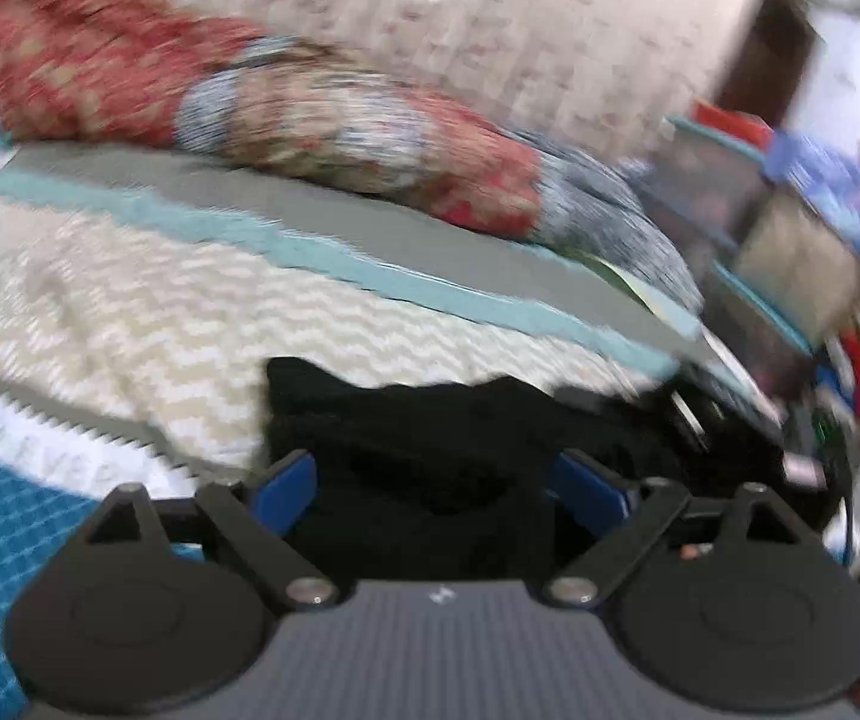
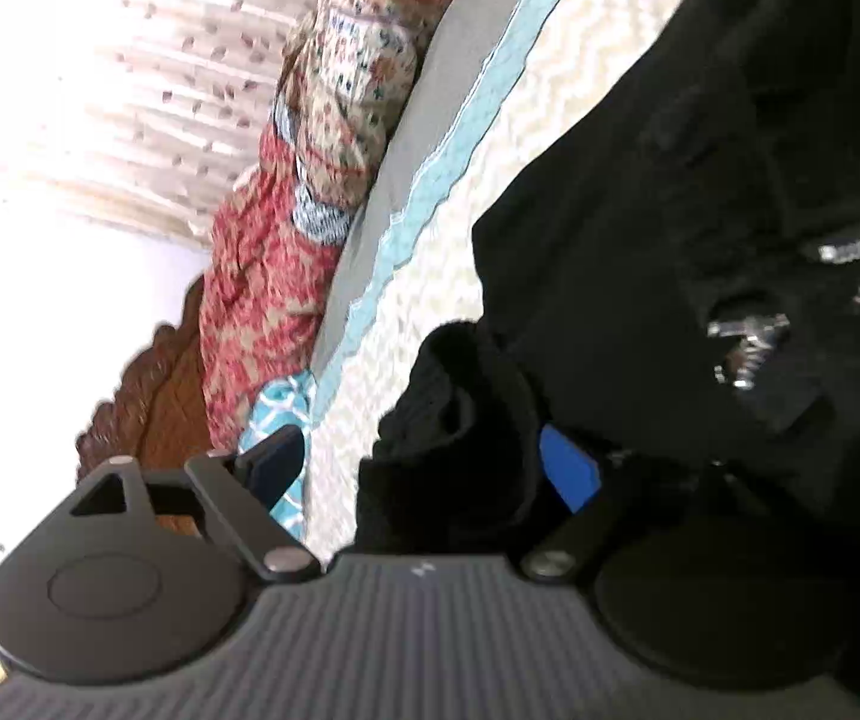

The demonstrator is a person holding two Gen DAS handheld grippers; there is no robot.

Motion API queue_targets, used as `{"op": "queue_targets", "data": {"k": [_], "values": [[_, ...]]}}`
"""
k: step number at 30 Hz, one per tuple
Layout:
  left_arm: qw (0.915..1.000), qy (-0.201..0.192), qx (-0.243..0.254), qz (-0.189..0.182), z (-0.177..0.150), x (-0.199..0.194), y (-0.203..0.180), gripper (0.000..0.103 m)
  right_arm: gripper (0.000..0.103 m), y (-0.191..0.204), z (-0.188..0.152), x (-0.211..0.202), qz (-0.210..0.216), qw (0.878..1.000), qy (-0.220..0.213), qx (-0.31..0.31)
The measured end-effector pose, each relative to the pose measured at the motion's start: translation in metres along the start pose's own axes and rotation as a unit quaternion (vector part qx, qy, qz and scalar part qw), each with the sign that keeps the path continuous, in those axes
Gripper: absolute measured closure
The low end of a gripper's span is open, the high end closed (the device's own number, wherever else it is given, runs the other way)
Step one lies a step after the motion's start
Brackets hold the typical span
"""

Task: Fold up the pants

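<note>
Left wrist view: left gripper gapes just behind the black pants on the bedspread; right gripper likewise spread, cloth apparently loose between, ready for re-gripping.

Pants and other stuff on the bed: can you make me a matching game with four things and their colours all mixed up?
Things:
1. pants
2. bunched-up cloth at the far edge of the bed
3. gripper fingertips
4. zigzag bedspread

Colours:
A. cream and white
B. black
C. blue
D. red with beige patches

Pairs: 1-B, 2-D, 3-C, 4-A
</note>
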State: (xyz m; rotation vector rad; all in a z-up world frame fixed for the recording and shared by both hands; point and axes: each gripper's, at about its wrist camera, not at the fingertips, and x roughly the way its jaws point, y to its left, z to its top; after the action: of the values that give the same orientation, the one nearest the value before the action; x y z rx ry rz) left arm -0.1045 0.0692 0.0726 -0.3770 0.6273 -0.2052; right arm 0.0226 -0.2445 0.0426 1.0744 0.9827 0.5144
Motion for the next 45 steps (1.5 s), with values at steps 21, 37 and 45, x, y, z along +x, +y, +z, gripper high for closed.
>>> {"op": "queue_targets", "data": {"k": [21,37,45], "values": [[0.9987,0.049,0.014,-0.008,-0.006,0.050,-0.030,0.023,0.050,0.023,-0.031,-0.020,-0.211,0.948,-0.084,-0.224],[0.9859,0.121,0.092,0.071,-0.046,0.079,-0.034,0.027,0.048,0.014,-0.034,-0.010,-0.235,0.932,-0.076,-0.265],[0.9934,0.084,0.051,0.059,-0.030,0.054,-0.030,0.029,0.045,0.019,-0.031,-0.026,-0.221,0.937,-0.077,-0.259]]}}
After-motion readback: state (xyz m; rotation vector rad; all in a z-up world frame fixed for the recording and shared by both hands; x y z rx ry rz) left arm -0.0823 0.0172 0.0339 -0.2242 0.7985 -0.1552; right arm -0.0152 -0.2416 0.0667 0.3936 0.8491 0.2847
